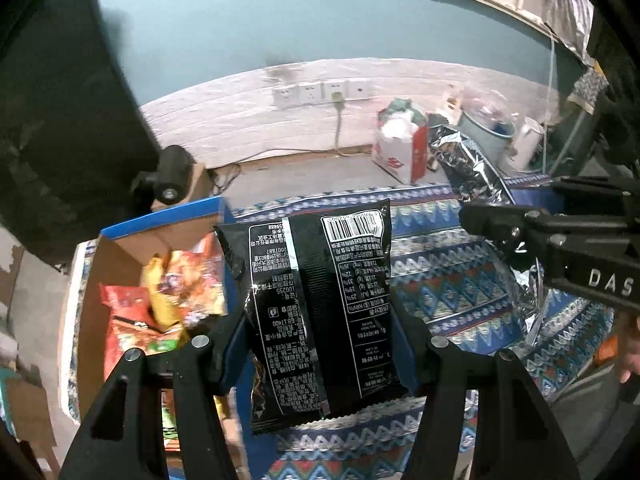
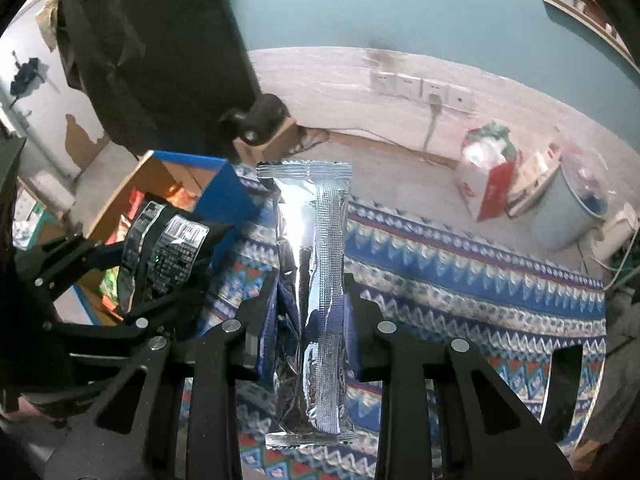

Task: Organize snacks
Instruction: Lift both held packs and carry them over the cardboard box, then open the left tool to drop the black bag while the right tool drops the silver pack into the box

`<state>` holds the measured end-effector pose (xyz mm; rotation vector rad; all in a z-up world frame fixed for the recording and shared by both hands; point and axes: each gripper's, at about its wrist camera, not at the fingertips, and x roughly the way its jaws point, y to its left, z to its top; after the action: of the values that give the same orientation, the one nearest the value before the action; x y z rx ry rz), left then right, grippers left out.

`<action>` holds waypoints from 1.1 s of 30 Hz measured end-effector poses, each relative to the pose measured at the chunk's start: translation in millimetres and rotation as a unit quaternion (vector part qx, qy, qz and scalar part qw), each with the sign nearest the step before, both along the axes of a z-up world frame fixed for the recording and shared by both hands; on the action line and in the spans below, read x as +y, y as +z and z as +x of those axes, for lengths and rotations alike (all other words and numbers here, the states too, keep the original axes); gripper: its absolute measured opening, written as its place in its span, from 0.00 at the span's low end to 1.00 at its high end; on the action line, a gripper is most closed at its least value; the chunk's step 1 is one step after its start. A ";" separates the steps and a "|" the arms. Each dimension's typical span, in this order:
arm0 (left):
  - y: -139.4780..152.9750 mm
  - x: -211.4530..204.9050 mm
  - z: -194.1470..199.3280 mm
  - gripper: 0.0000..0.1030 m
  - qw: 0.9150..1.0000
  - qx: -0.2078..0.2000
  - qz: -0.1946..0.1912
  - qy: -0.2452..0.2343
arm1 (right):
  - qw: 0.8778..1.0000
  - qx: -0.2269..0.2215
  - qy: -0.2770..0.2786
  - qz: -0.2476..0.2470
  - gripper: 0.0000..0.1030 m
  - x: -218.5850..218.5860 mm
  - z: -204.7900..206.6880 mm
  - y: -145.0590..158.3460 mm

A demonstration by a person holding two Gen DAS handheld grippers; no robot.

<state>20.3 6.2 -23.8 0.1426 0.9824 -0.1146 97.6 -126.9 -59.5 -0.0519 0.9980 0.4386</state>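
Two packets held above the patterned cloth (image 2: pixel 460 276): my left gripper (image 1: pixel 320 340) clamps the black snack bag (image 1: pixel 316 304), my right gripper (image 2: pixel 308 320) the silver packet (image 2: pixel 312 300); the cardboard box (image 1: pixel 132 248) seemingly holds more snacks.

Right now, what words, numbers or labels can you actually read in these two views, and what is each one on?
"DAS": white letters on the right gripper, cut off at the picture's edge.
"100255", "200788": upside down on the black snack bag; its barcode digits and Chinese text are too small to read.
Silver foil packet: no print visible.
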 end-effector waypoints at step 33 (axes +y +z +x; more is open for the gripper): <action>-18.2 182.2 -20.9 0.60 0.983 0.013 -0.022 0.182 | 0.992 0.029 0.112 0.041 0.26 175.7 27.0 -15.0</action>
<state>-0.6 188.4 -42.1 -0.0804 1.0171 0.1971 124.6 48.8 -74.4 -0.0785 1.0357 0.6893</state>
